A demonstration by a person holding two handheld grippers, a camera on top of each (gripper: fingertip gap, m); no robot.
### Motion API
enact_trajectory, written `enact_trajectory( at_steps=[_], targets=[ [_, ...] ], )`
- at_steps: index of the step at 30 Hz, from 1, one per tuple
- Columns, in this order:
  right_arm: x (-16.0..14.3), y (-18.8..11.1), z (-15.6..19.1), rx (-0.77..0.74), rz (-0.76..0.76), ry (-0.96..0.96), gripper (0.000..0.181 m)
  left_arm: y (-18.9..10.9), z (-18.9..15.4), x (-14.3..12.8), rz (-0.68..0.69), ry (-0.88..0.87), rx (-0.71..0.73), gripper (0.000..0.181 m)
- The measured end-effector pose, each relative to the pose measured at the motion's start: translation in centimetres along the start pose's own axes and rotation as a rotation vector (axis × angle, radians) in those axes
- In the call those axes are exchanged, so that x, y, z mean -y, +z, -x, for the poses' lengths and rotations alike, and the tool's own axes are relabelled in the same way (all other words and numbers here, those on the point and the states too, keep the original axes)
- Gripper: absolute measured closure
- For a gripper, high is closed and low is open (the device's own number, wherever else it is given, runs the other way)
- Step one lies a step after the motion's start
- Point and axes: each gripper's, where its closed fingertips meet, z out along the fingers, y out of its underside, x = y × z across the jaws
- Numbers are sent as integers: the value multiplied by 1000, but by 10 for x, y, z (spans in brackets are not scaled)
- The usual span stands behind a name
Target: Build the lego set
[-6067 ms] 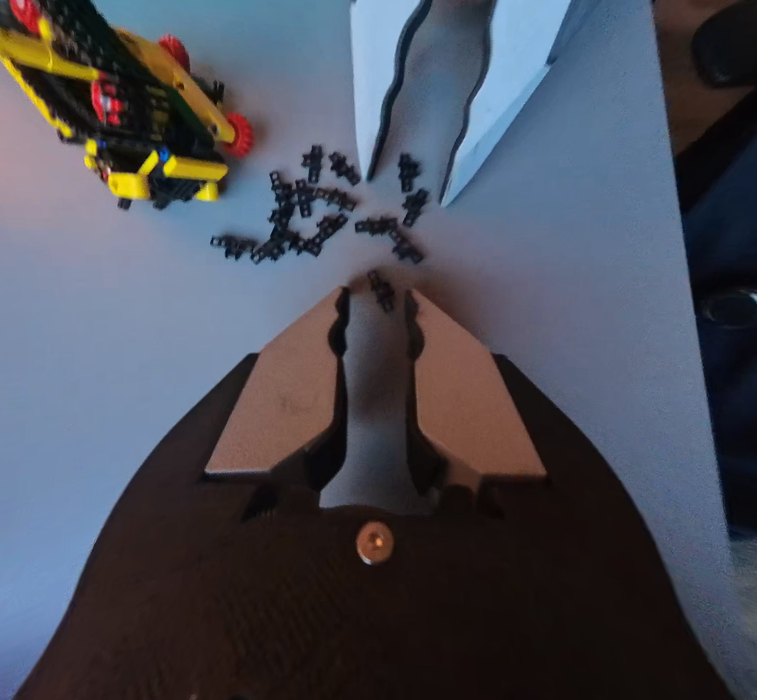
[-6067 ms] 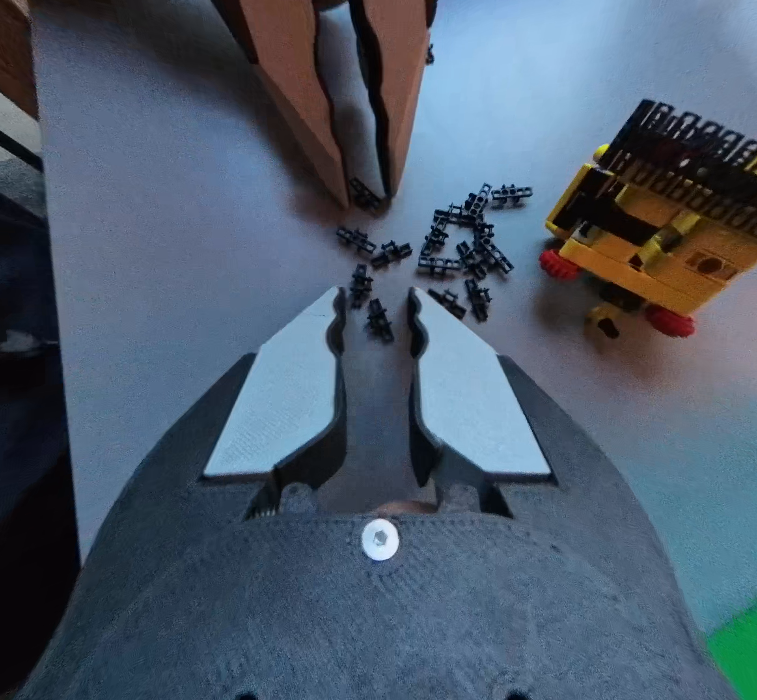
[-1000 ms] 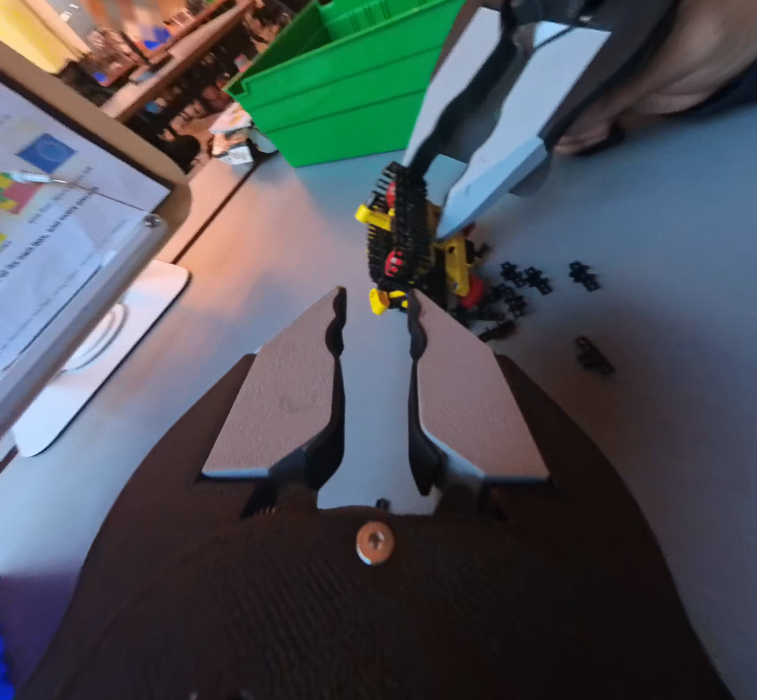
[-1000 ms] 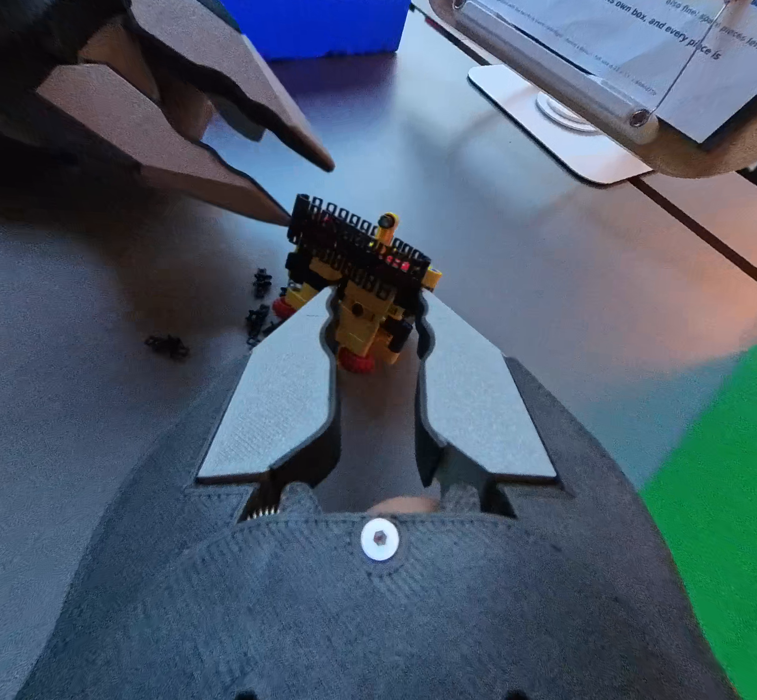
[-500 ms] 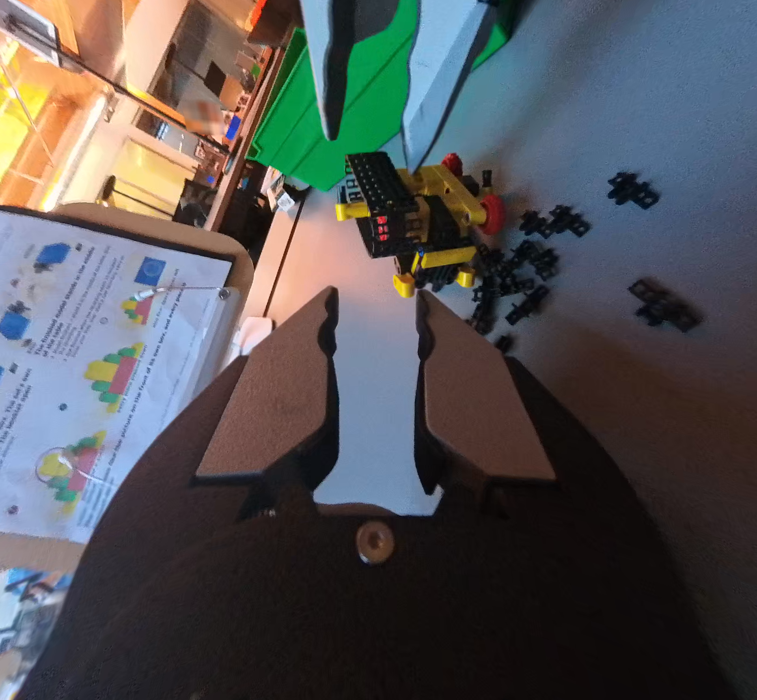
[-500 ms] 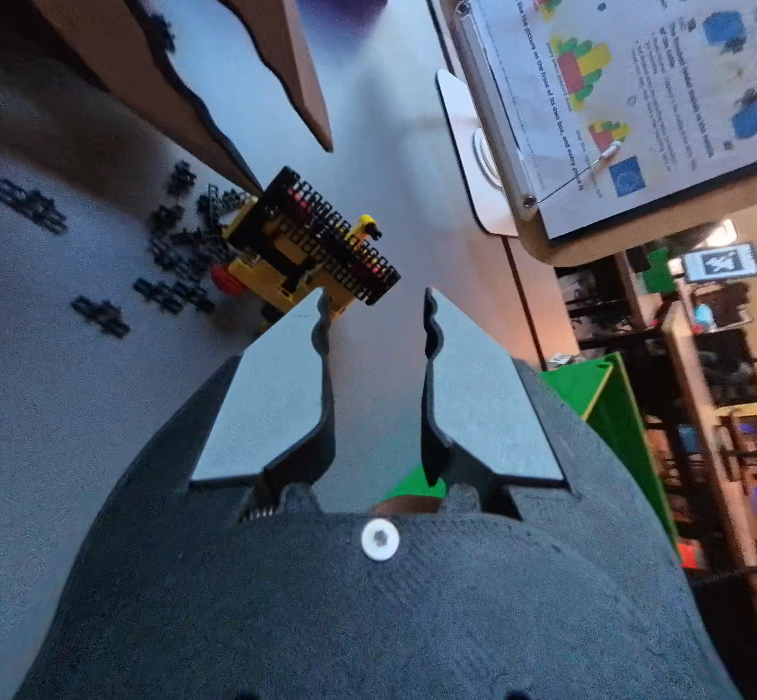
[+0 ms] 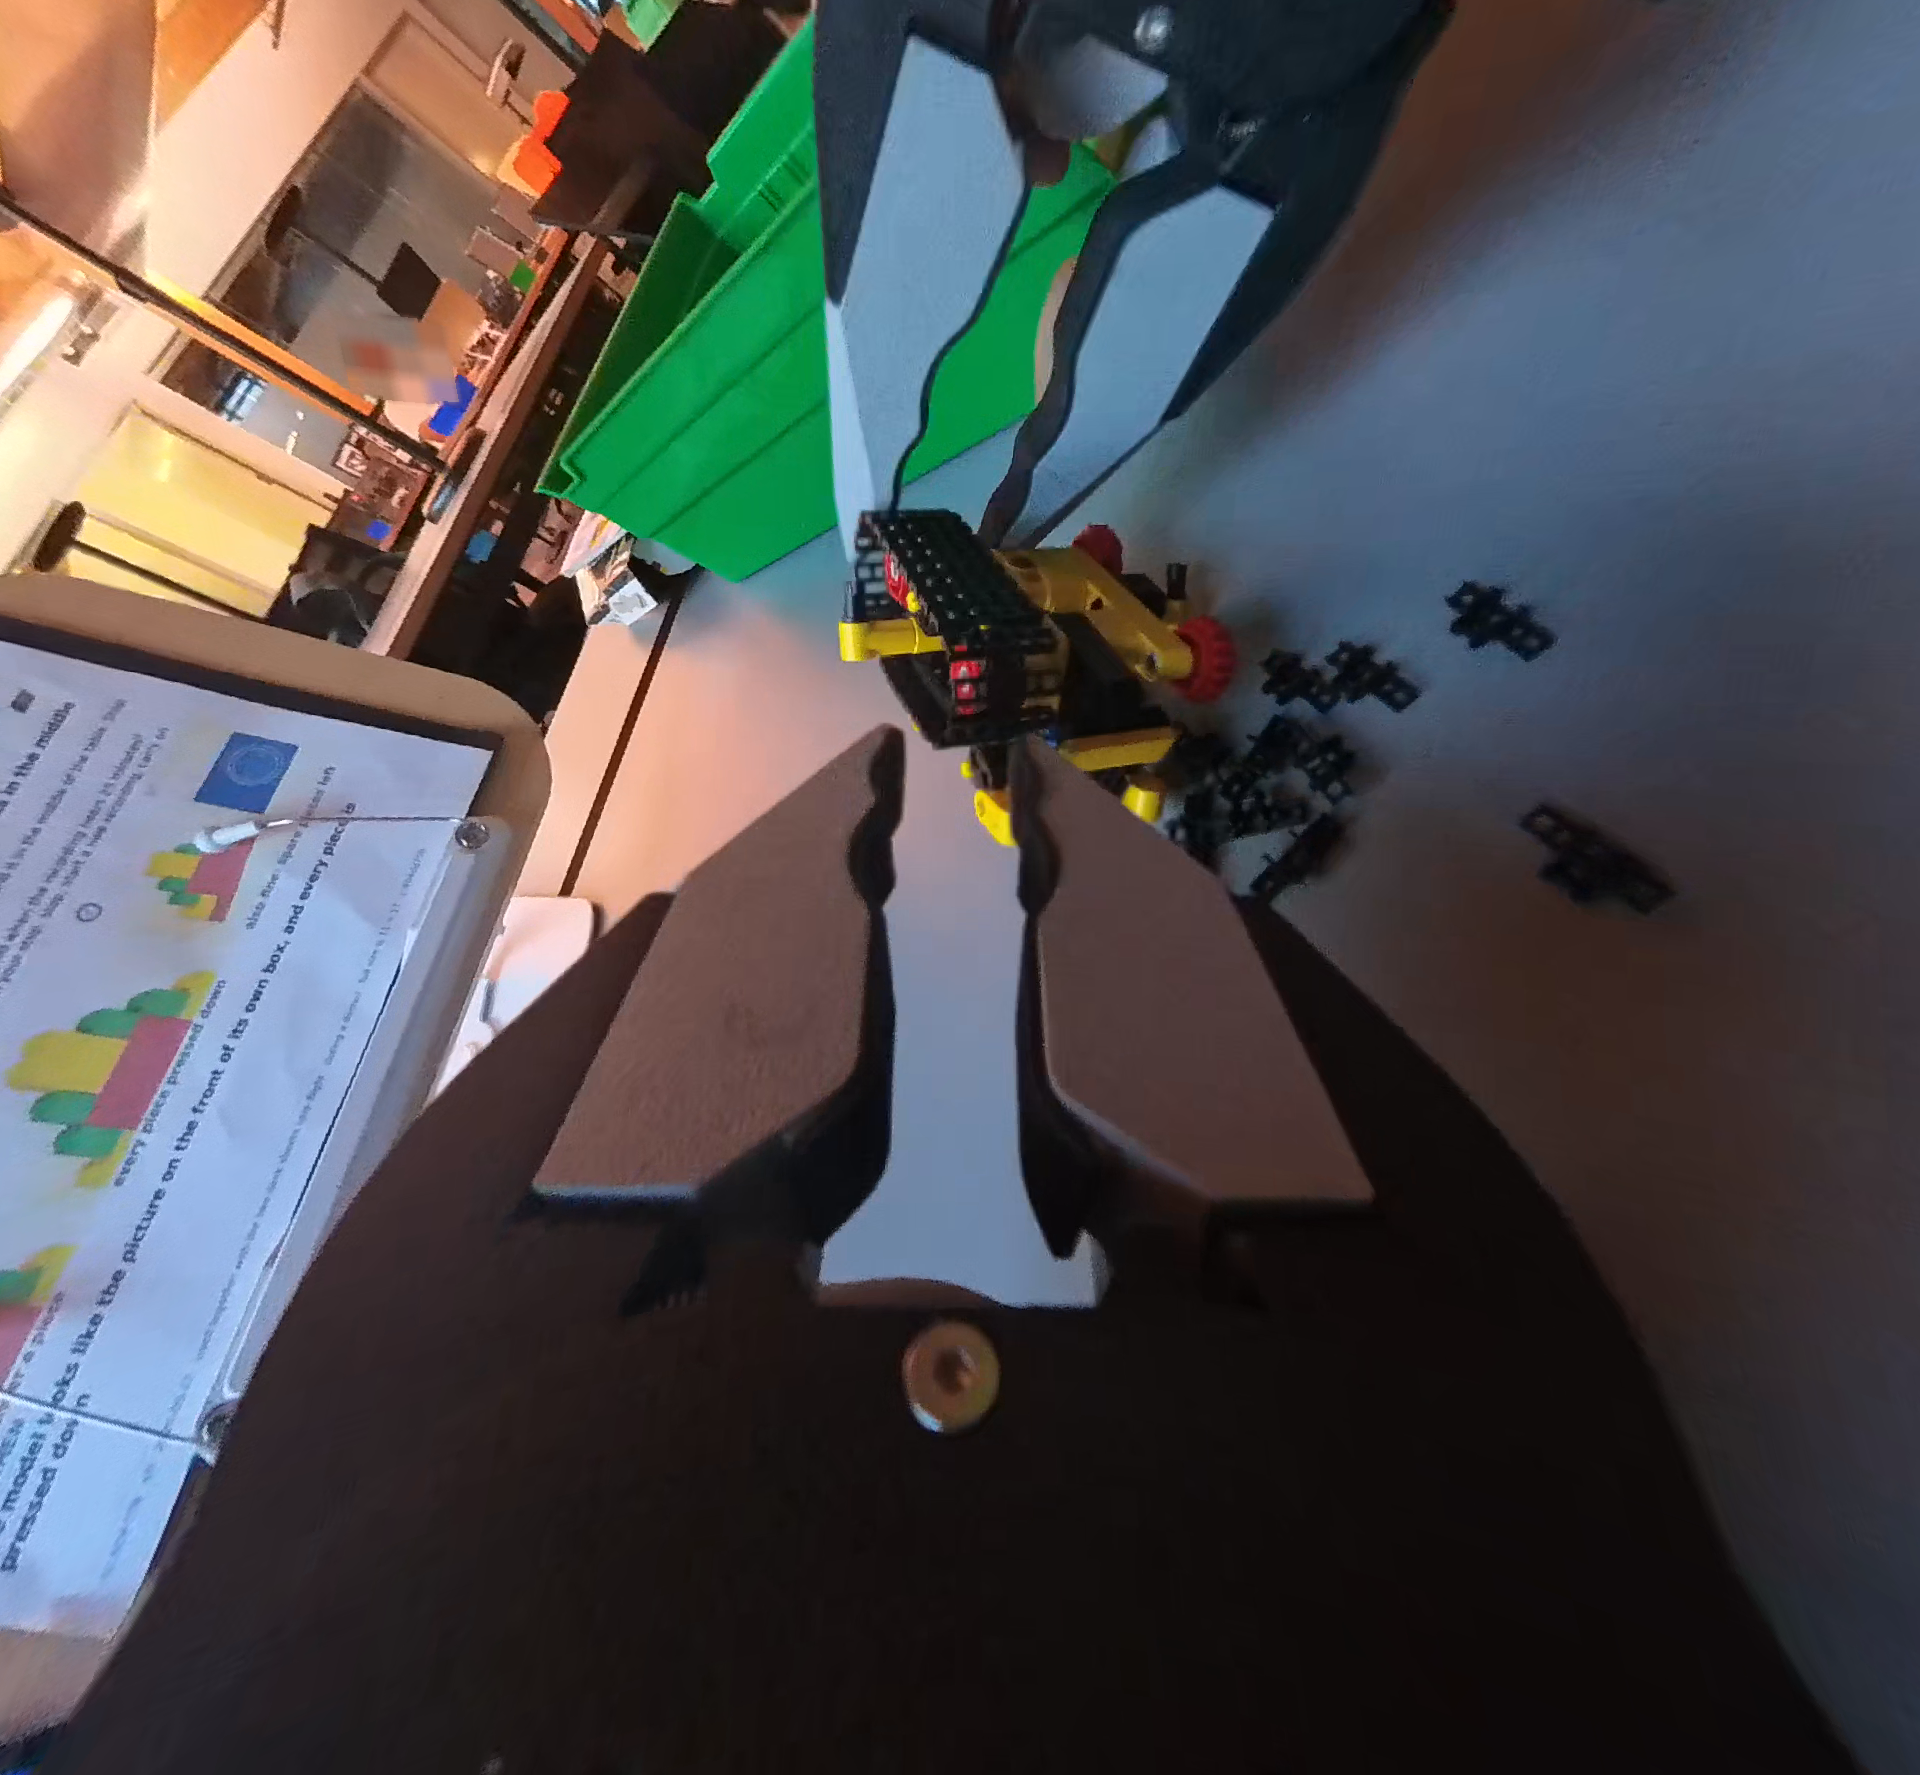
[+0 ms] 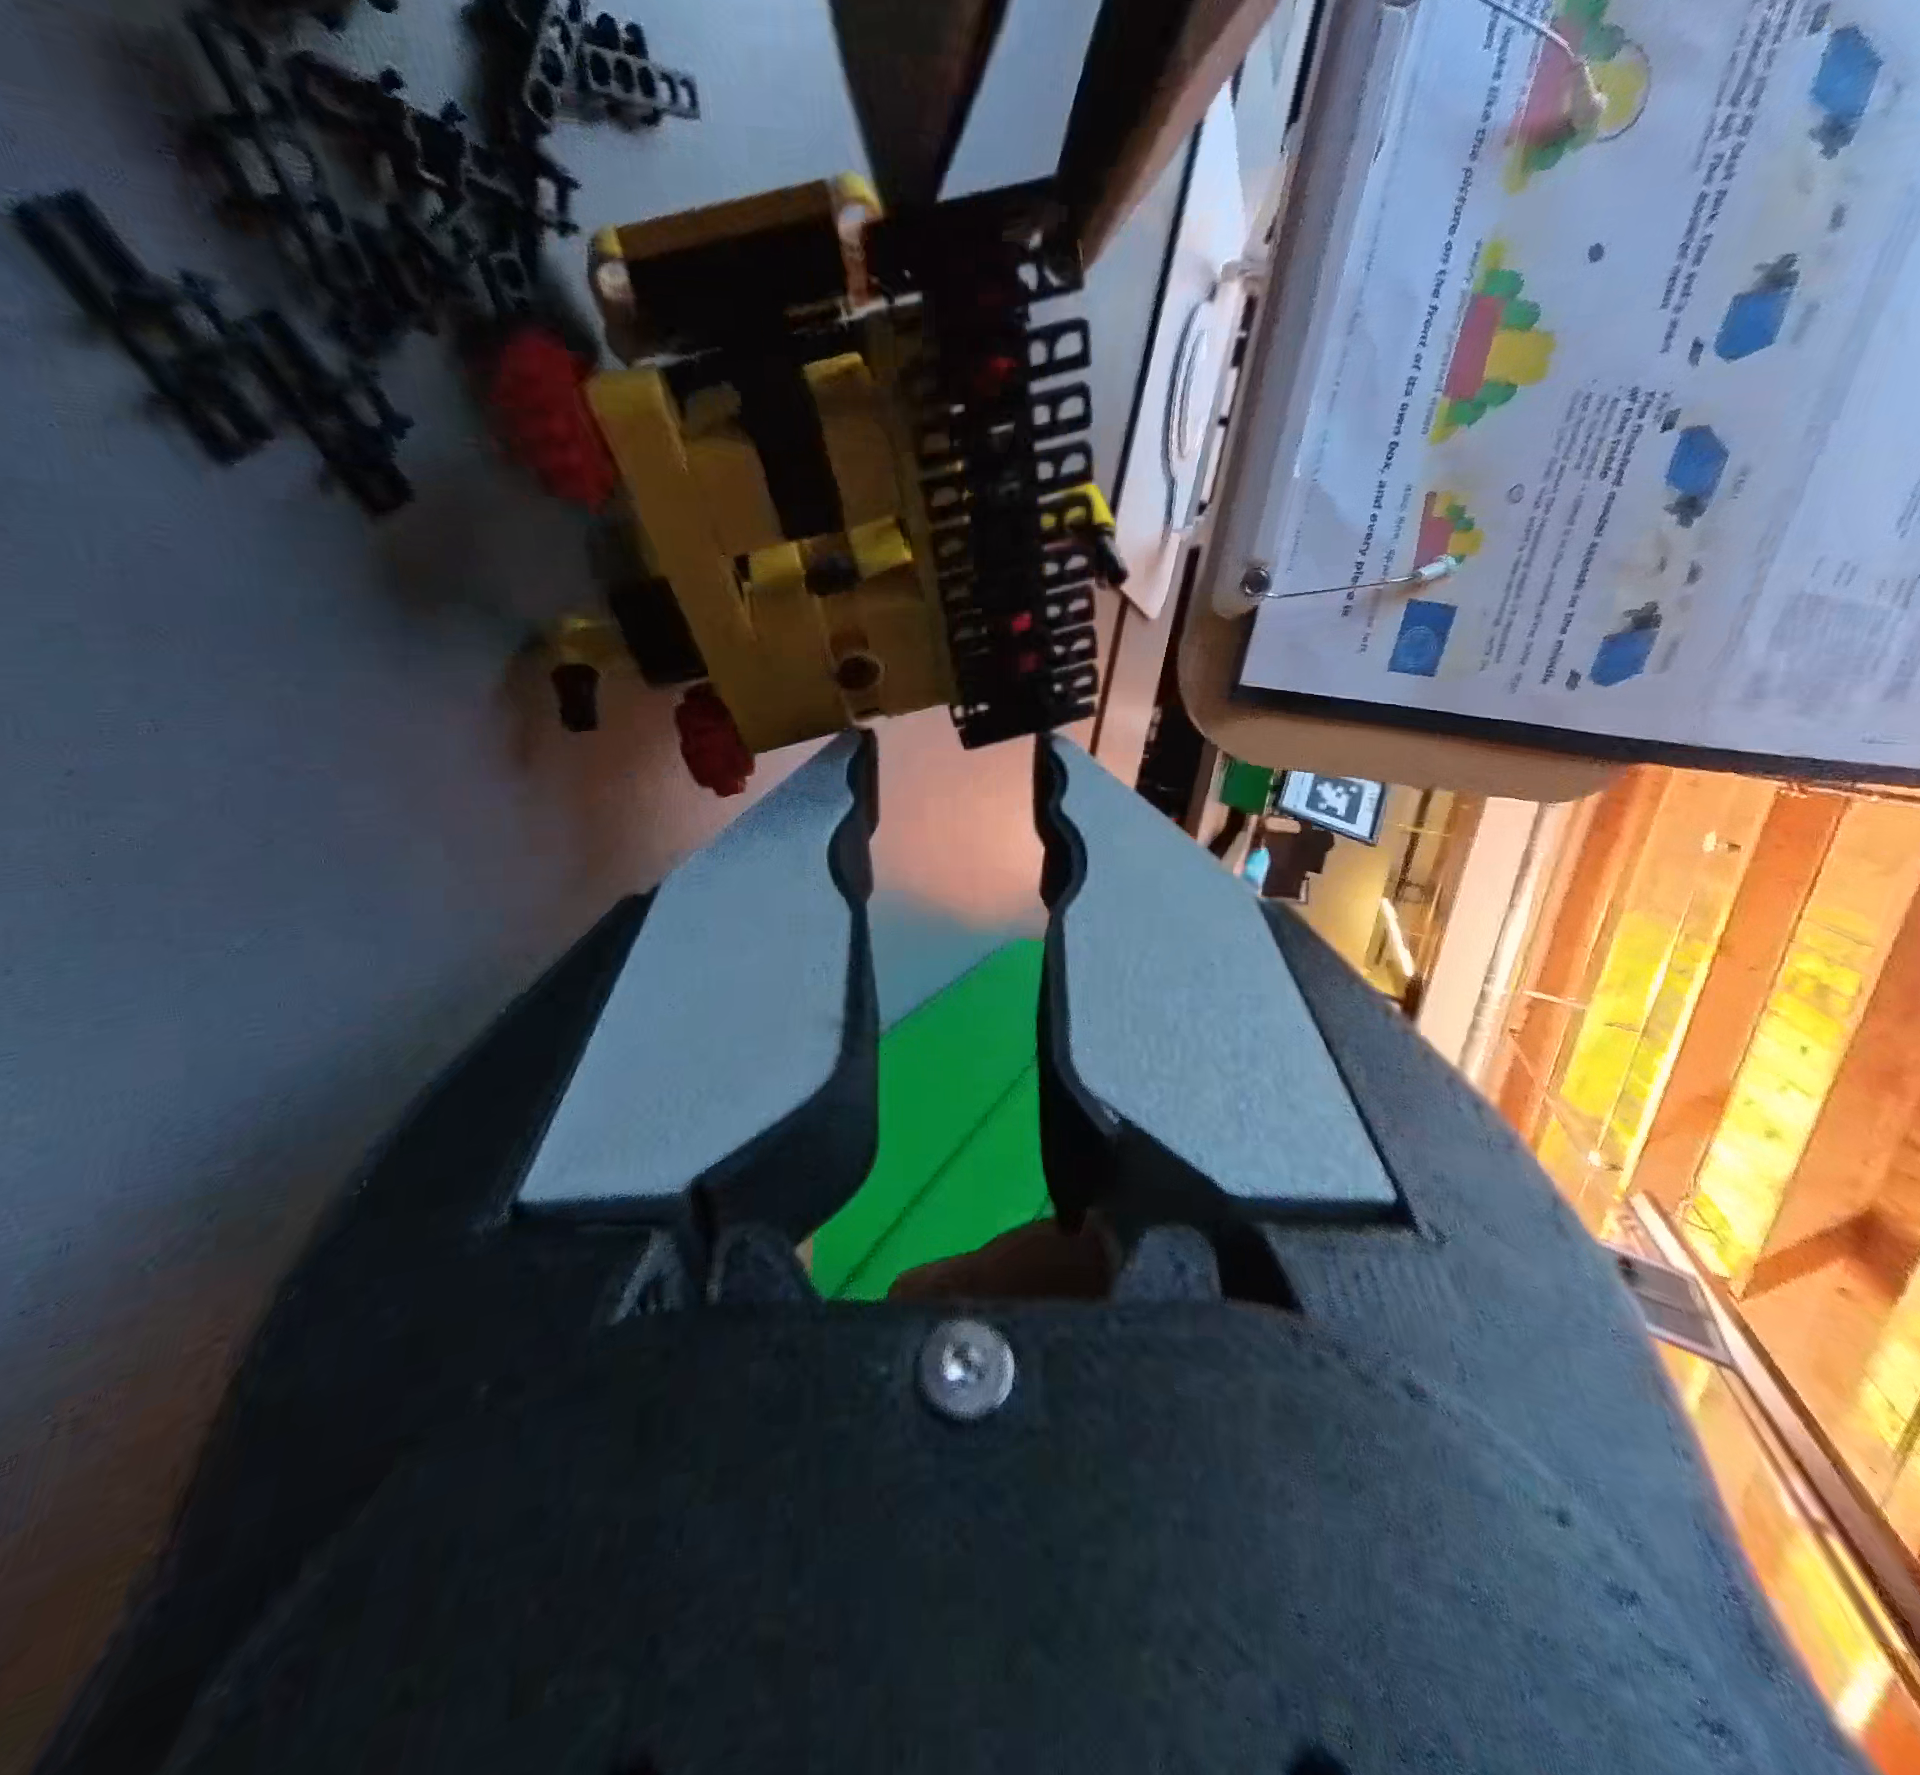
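The half-built lego model (image 7: pixel 1023 660), yellow and black with red wheels, sits on the grey counter (image 7: pixel 1662 499) directly between the 2 tools. The left tool (image 7: pixel 956 780) points at one end of it and the right tool (image 8: pixel 951 738) at the opposite end, so each is about equally near. Both tools have their fingers apart with nothing between them. The right tool's fingertips are just at the near edge of the model's black perforated panel (image 8: pixel 1023 478); whether they touch it I cannot tell. The left tool's fingertips are close to the model's low yellow end, with the model partly behind one finger in the left wrist view.

The black panel runs lengthwise from one tool toward the other, and that axis is probably what the next grasp turns on: I judge that each tool would close across the panel's thin side, not along it.

Loose black link pieces (image 7: pixel 1299 749) lie scattered on the counter just beside the model, on the side away from the instruction sheet (image 7: pixel 177 1050) on its stand. A green bin (image 7: pixel 727 354) stands farther back on the counter. Beyond the counter's edge there is a workshop room with other tables and warm-lit windows.
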Motion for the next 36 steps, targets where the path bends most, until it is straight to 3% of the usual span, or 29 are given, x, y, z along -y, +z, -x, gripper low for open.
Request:
enact_trajectory(
  at_steps=[2, 5, 8, 12, 16, 22, 25, 31, 32, 36],
  targets=[
    [5, -4, 6, 20, -41, 4, 154, 1, 5, -9, 38, 5, 33, 175],
    [12, -10, 10, 44, -78, 48, 156, 0, 16, -22, 89, -58, 70, 162],
    [8, -10, 2, -8, -56, 73, 150, -5, 2, -19, 58, -115, -41, 158],
    [15, -14, 3, 1, -120, 114, 130, -12, -2, -4, -10, -89, -59, 155],
    [26, -20, 5, 2, -180, 110, 149, -3, -5, 2, 8, -61, -32, 159],
    [27, -21, 3, -2, -223, 159, 149, -2, -2, -4, 35, -91, -20, 162],
    [27, -21, 3, -17, -212, 129, 140, -2, -3, -5, 45, -65, -19, 162],
    [35, -27, 2, -40, -255, 84, 148, -5, -5, -3, 52, -19, -41, 162],
    [35, -28, 1, -47, -257, 82, 157, -5, -6, -3, 54, -8, -43, 162],
    [34, -29, -2, -15, -267, 155, 161, -6, -9, 1, 39, -9, -60, 163]
  ],
)
